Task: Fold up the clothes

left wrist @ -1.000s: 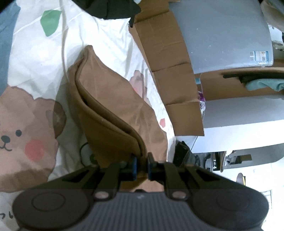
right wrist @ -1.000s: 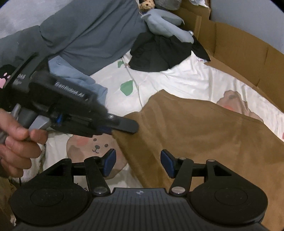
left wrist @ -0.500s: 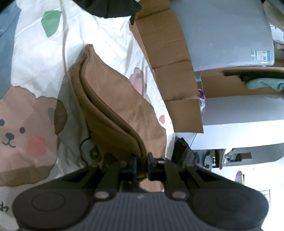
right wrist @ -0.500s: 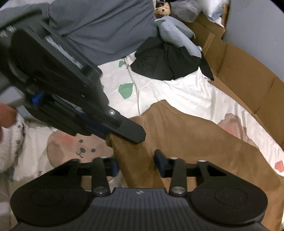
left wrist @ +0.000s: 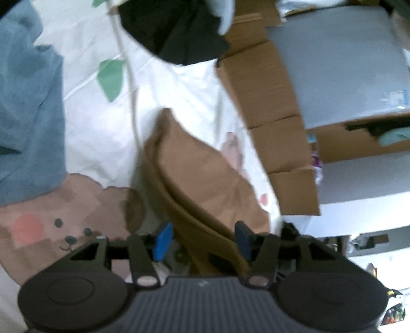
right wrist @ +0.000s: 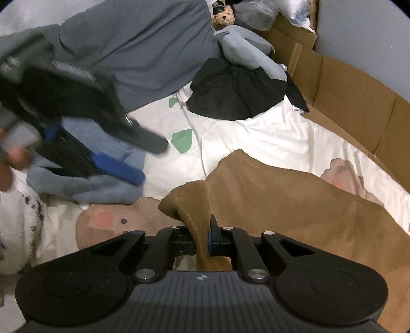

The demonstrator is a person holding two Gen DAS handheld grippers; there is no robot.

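1. Left wrist view: my left gripper [left wrist: 202, 239] is letting go, its jaws opening, blue pads clear of the folded soft brown garment [left wrist: 205, 184] that runs from between them toward twelve o'clock on the white bear-print sheet [left wrist: 84, 133]
2. Right wrist view: my right gripper [right wrist: 202, 239] is clenched on the brown garment's [right wrist: 294, 205] bunched corner; my left gripper [right wrist: 143, 161] hovers at ten o'clock

You were working in a bedroom at home. The bed [right wrist: 269, 138] wore a white sheet printed with cartoon bears and green leaves, and a grey duvet [right wrist: 143, 51] lay rumpled at its far end. A small teddy bear [right wrist: 223, 16] sat near a grey plush toy [right wrist: 246, 53], with a black garment [right wrist: 238, 94] and a blue fleece [right wrist: 102, 184] loose on the sheet. Flattened cardboard [right wrist: 353, 102] lined the bed's edge against the wall.
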